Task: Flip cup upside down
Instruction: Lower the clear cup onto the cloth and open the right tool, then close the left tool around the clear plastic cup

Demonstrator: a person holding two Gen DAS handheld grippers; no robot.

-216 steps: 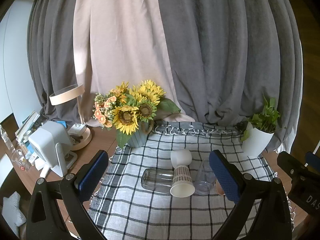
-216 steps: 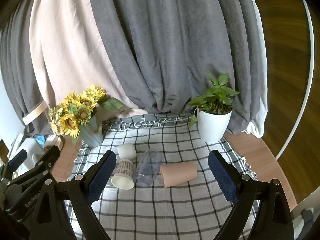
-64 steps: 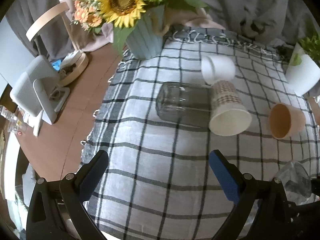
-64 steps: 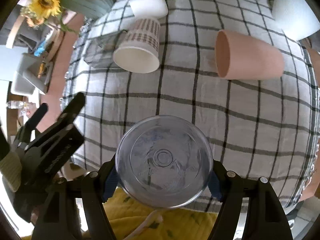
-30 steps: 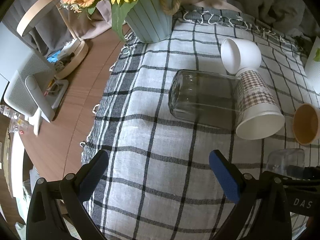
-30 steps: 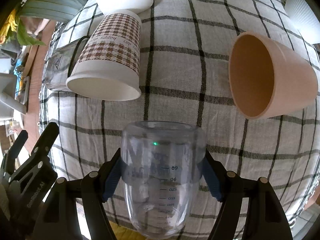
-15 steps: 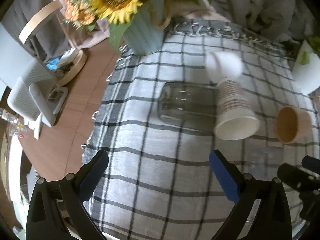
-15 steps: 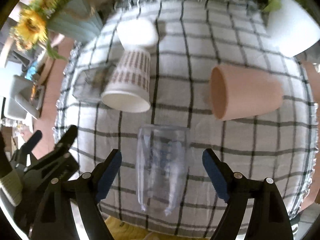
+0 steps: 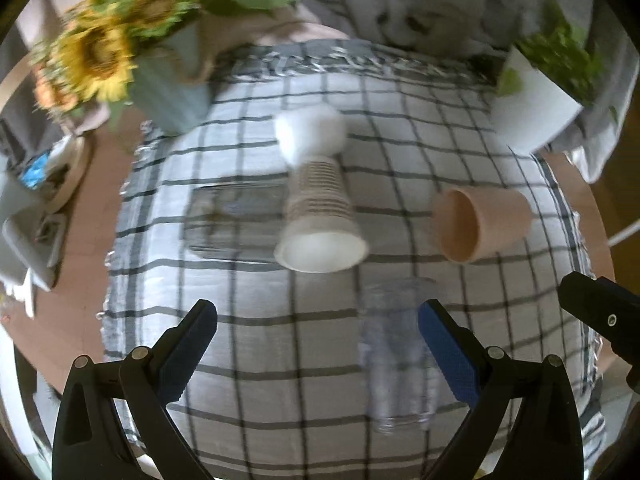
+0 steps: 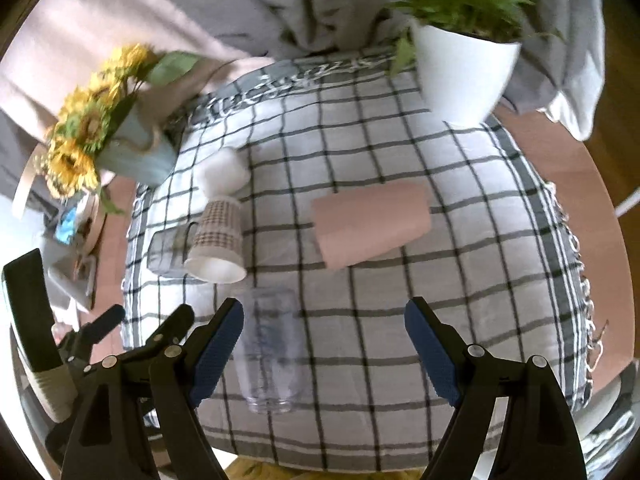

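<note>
**Clear cup standing inverted on the cloth, both claws wide and empty**

Left wrist view, items listed from 9 o'clock to 3 o'clock. The sunflower vase (image 9: 168, 92) sits at 10 o'clock, at the far left corner of the checked cloth (image 9: 256, 344). A glass jar (image 9: 234, 218) lies on its side left of centre. Touching its right end is a patterned paper cup (image 9: 320, 216), also on its side, mouth toward the camera. A white cup (image 9: 310, 132) lies just behind the paper cup at 12 o'clock. A pink cup (image 9: 482, 224) lies on its side at 2 o'clock, mouth facing left. A white plant pot (image 9: 532, 108) stands at 1 o'clock on the far right corner.

The clear cup (image 9: 398, 356) stands at 5 o'clock, closed base up, rim on the cloth. It is apart from the other cups. The image is motion-blurred.

The left claw (image 9: 316, 352) is spread wide and grips nothing. Its right pad overlaps the clear cup in view; contact cannot be confirmed.

Right wrist view. The clear cup (image 10: 272, 348) appears at 7 o'clock, just beside the left pad. The right claw (image 10: 324, 352) is spread wide and grips nothing. The tabletop (image 10: 560, 168) shows as wood at the cloth's right edge.
</note>
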